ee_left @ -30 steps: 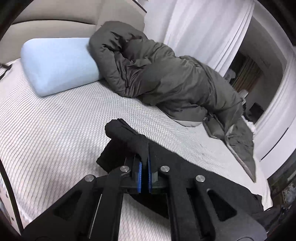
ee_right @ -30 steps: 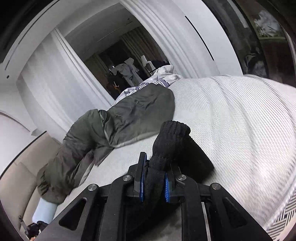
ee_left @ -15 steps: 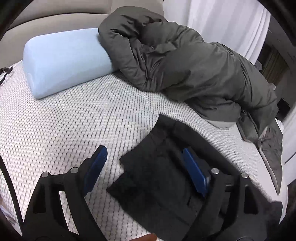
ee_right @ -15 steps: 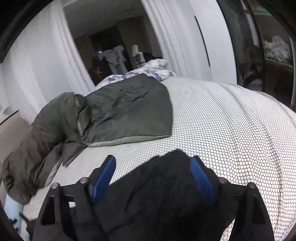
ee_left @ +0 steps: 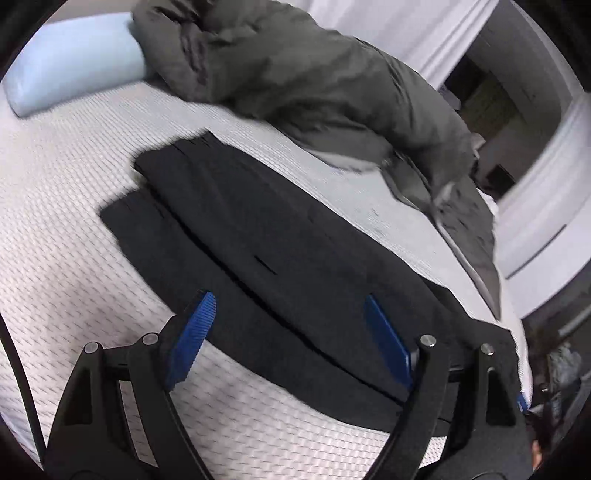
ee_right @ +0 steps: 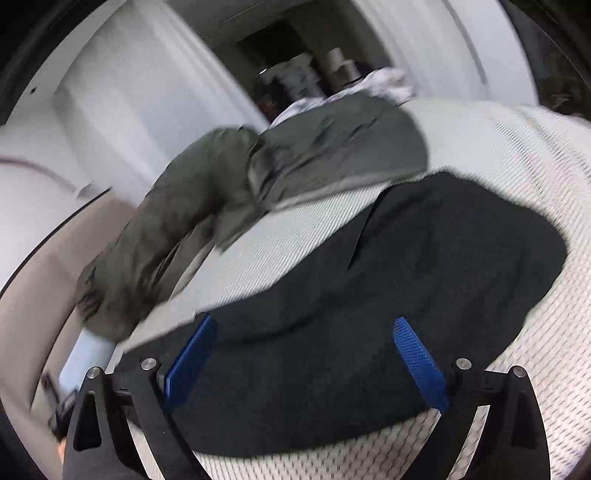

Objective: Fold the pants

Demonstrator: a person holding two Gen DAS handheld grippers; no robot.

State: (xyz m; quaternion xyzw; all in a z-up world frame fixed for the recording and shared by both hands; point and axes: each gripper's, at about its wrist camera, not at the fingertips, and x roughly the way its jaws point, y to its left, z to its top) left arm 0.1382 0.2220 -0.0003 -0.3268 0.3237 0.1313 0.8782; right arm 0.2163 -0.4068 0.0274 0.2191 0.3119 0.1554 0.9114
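A bed (ee_left: 66, 206) with a white, textured mattress cover is filling the near part of the room. A pale blue pillow (ee_left: 74, 70) is lying at its far left, against a beige headboard (ee_right: 33, 258). A rumpled grey-green duvet (ee_left: 314, 81) is sprawling along the far side. White curtains (ee_left: 406, 26) are hanging behind it, and a dim doorway (ee_left: 487, 107) is opening at the far right.
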